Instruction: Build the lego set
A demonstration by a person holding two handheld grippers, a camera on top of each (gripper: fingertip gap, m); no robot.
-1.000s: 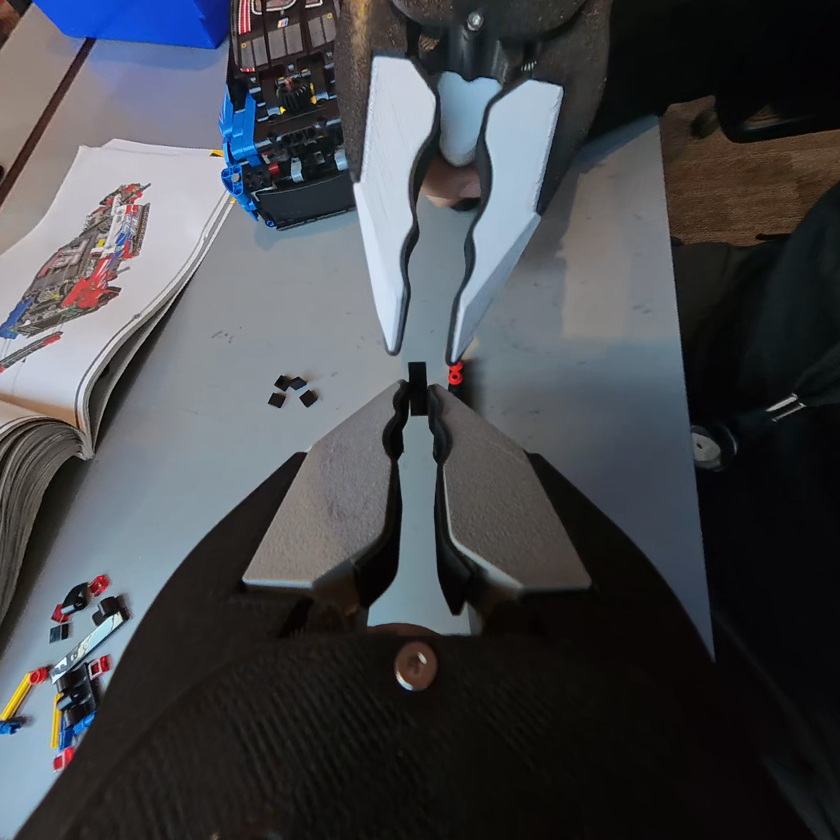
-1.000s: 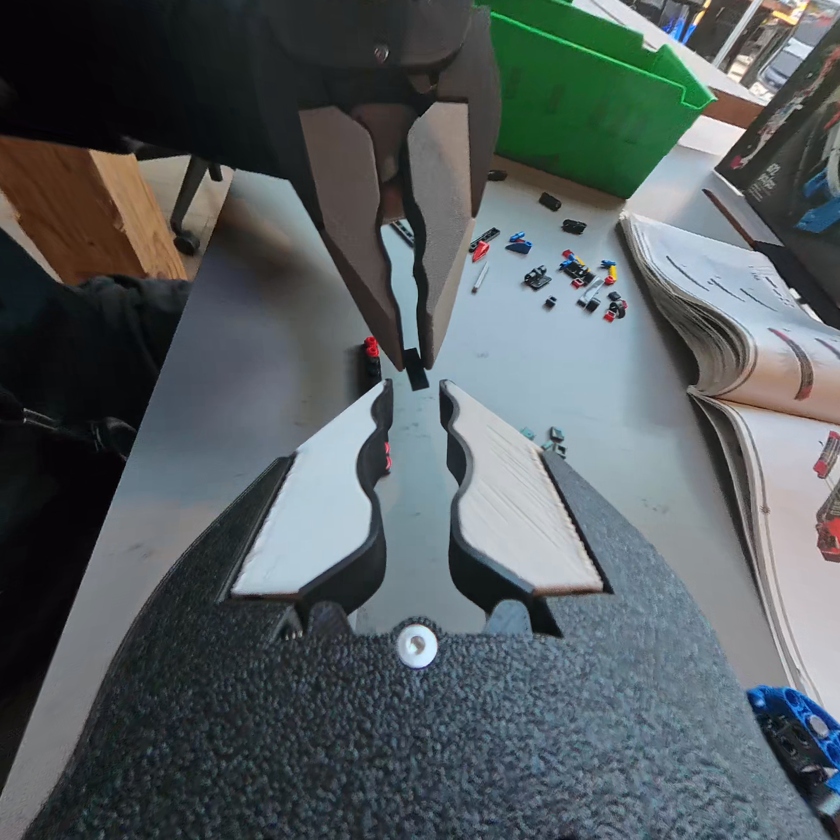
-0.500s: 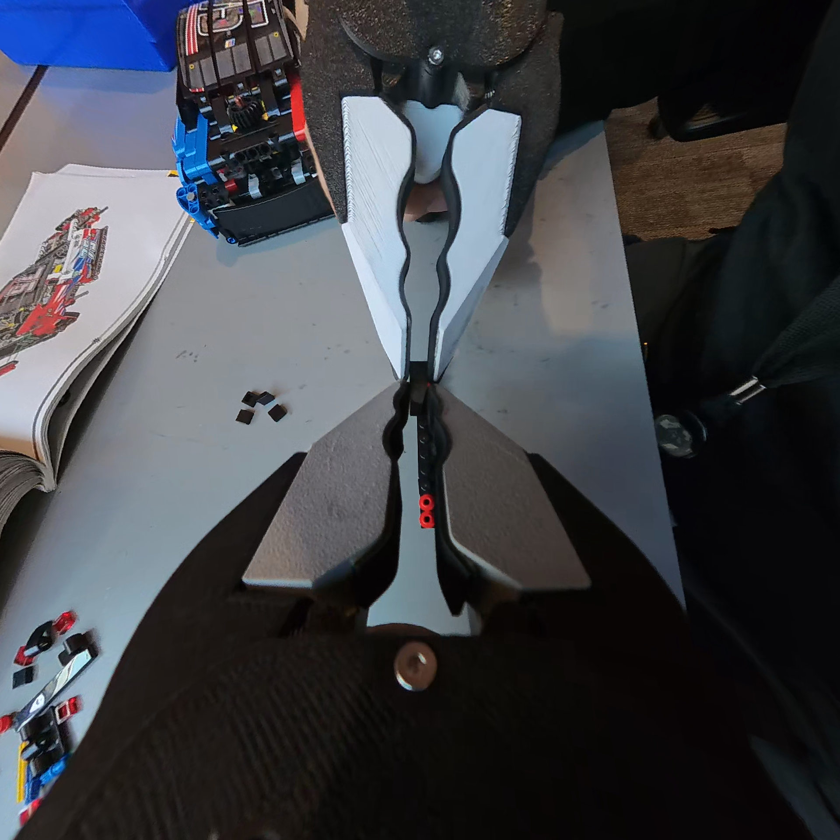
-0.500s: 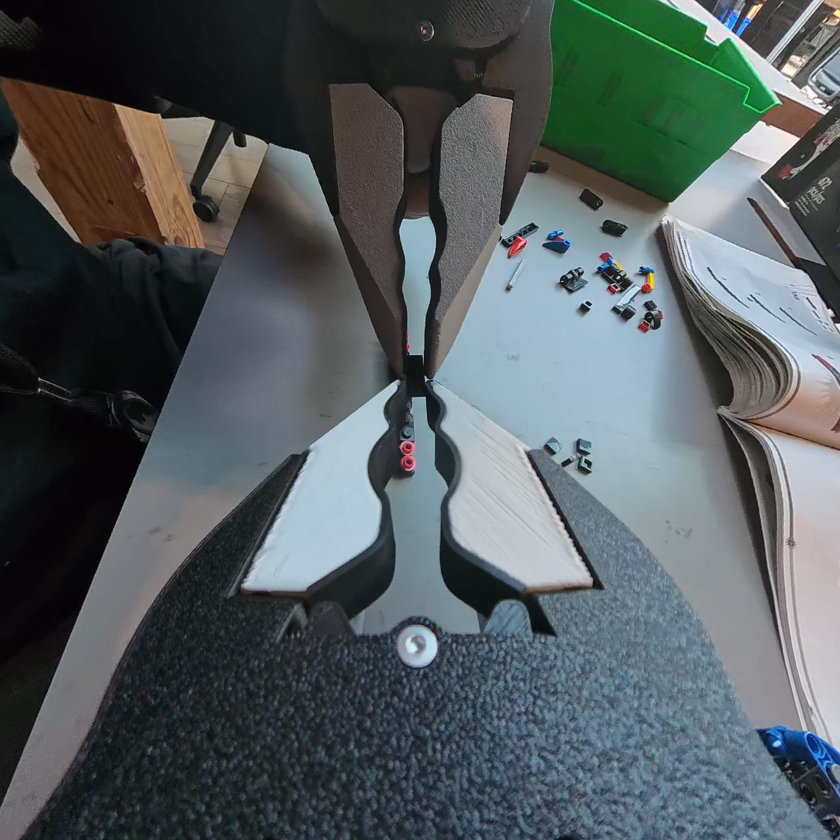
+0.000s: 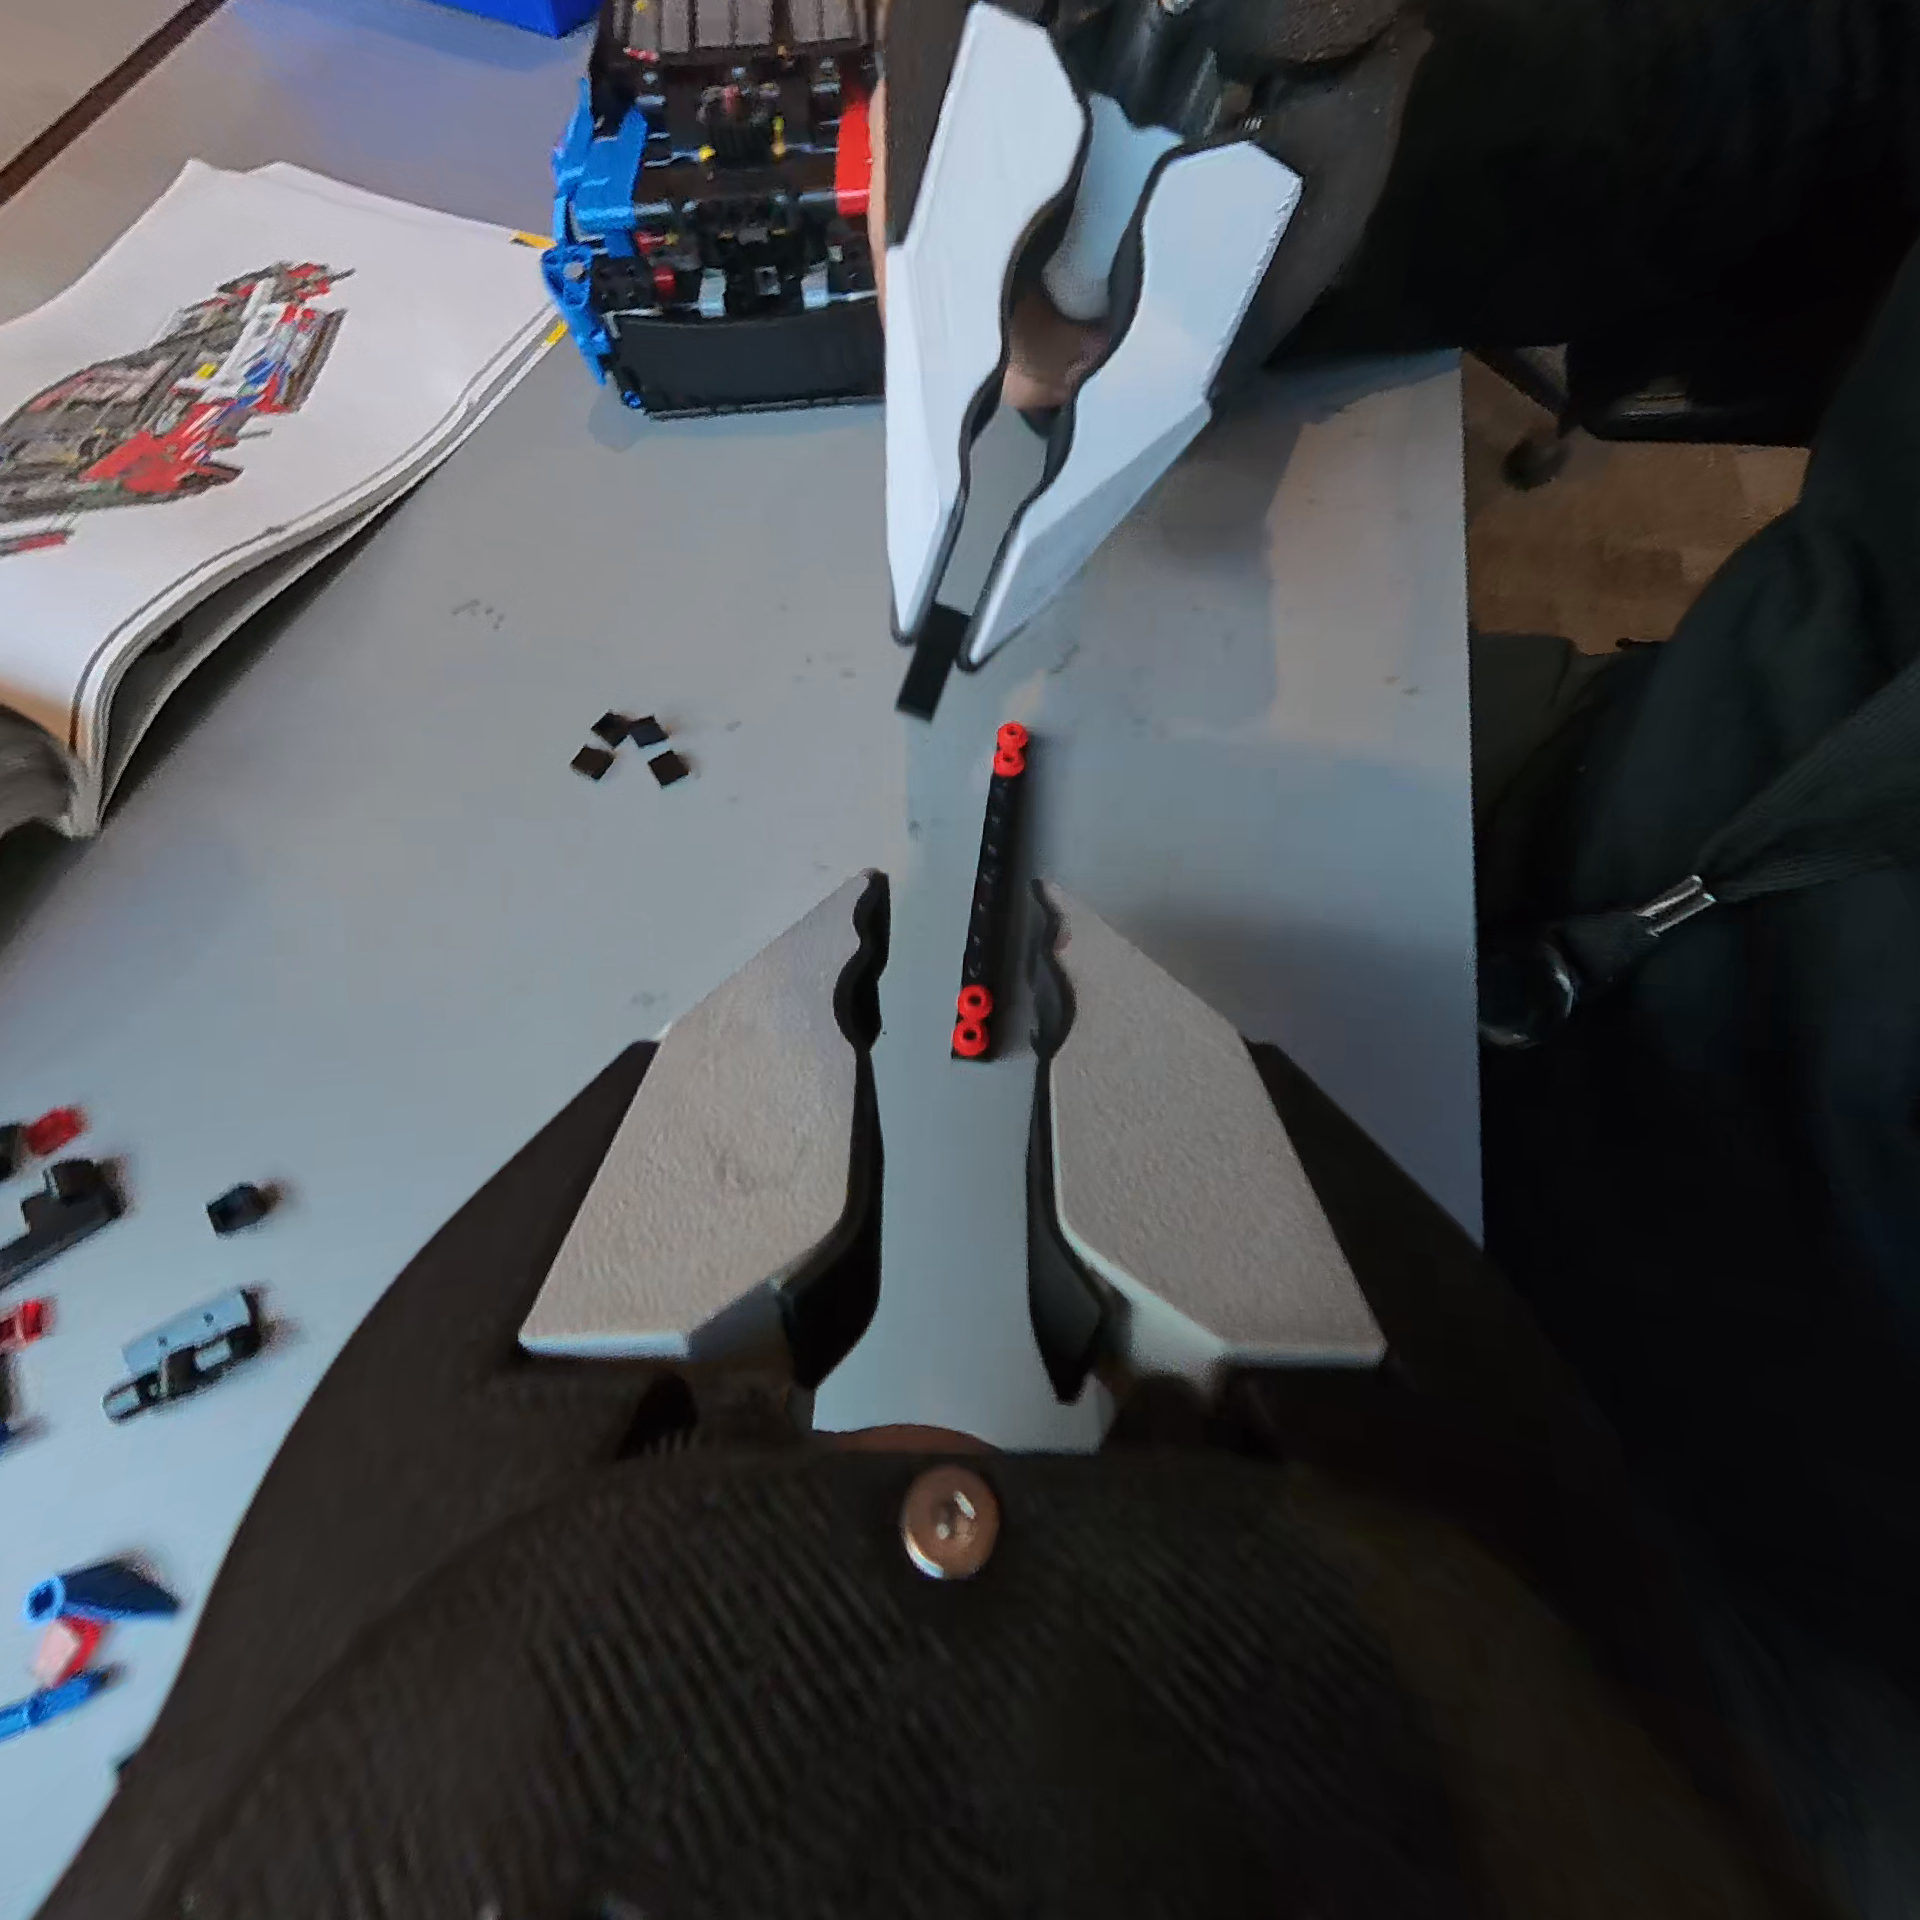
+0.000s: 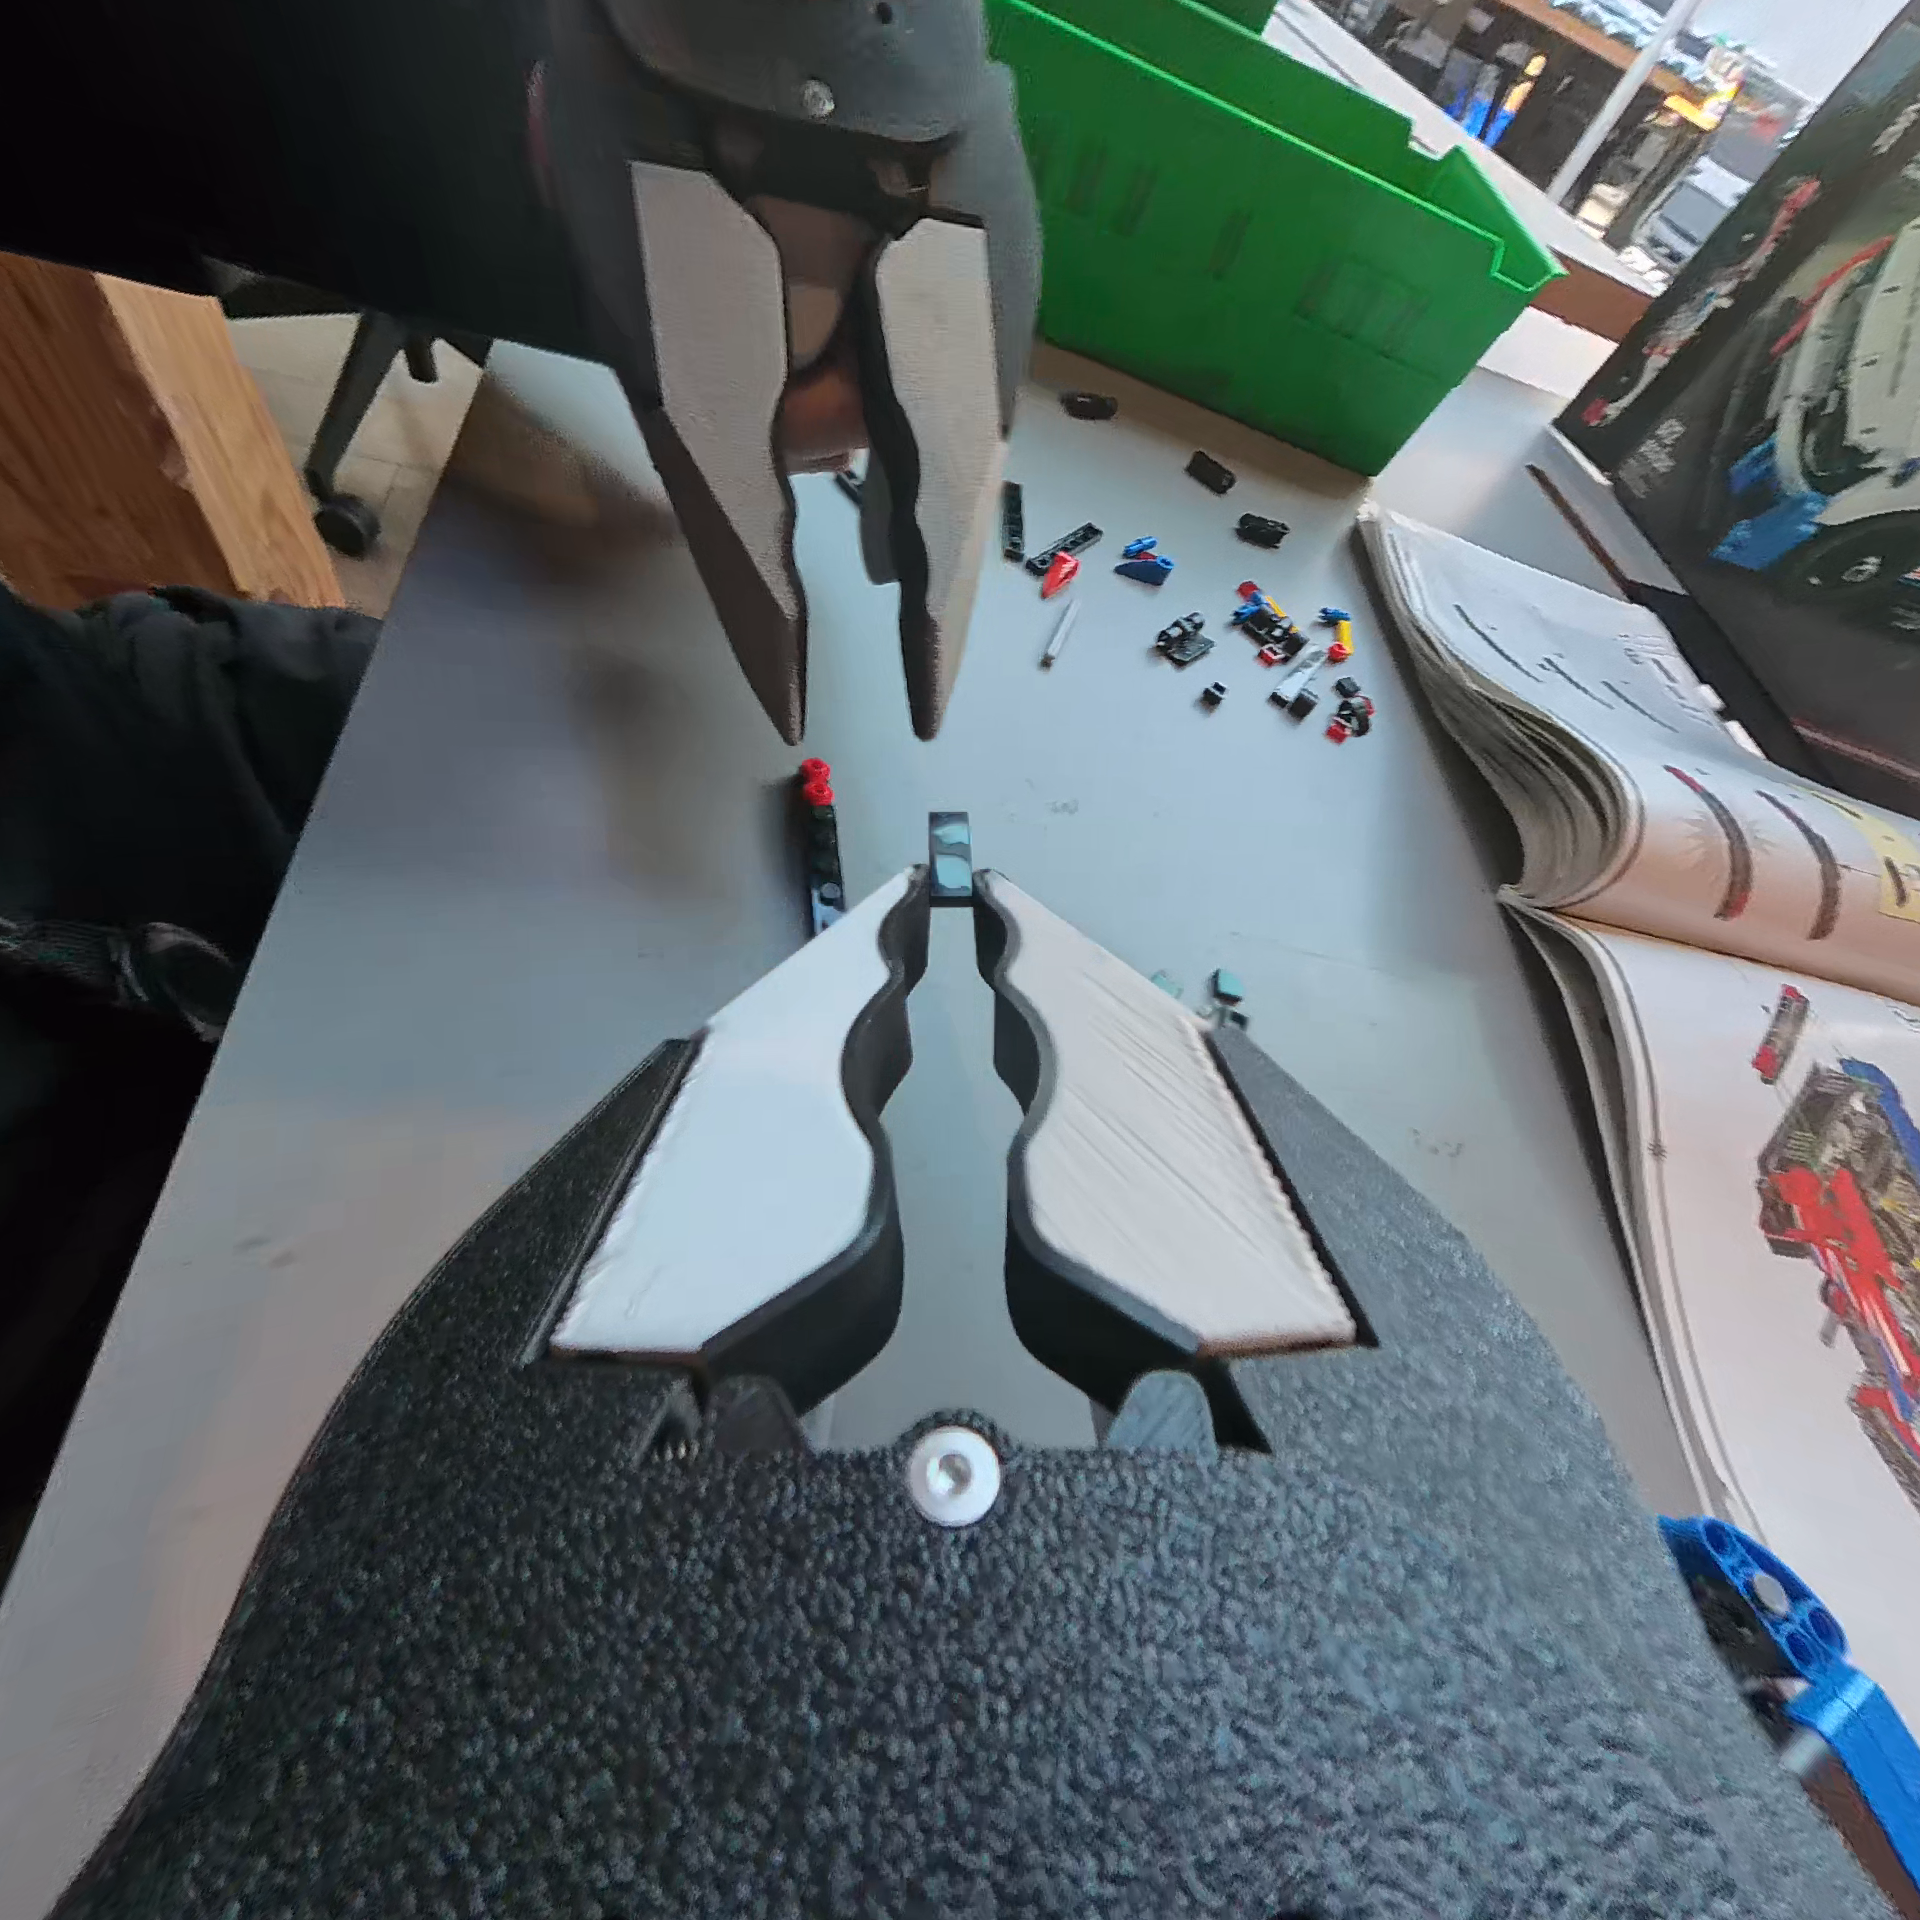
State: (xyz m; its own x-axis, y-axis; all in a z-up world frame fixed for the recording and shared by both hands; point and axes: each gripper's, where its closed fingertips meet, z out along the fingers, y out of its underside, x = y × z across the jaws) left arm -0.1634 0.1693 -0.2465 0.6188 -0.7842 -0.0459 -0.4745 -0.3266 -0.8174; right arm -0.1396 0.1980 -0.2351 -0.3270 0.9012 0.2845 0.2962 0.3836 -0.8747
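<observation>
My right gripper [image 6: 948, 878], with white fingers, is shut on a small black tile [image 6: 951, 852] and holds it just above the grey table [image 6: 1195, 831]. It also shows in the left wrist view [image 5: 935, 639], with the tile [image 5: 928, 670] sticking out of its tips. My left gripper [image 5: 956, 888], with grey fingers, is open and empty. It faces the right gripper a short way off in the right wrist view [image 6: 857, 732]. A long black plate with red pins at both ends [image 5: 989, 894] lies on the table between the left fingers, and shows in the right wrist view [image 6: 821, 836].
An open instruction booklet [image 5: 260, 416] lies at the left, with a partly built model [image 5: 727, 208] behind it. Several small black tiles [image 5: 629, 748] and loose parts [image 6: 1268, 634] lie on the table. A green bin [image 6: 1247, 239] and the set box [image 6: 1787, 364] stand beyond. The table edge [image 5: 1467, 727] is near. The gap from one gripper's tips to the other's is roughly 5 cm.
The small black tile has passed from my left gripper to my right one. The left gripper has opened and drawn back. The right gripper has shut on the tile and pulled away.
</observation>
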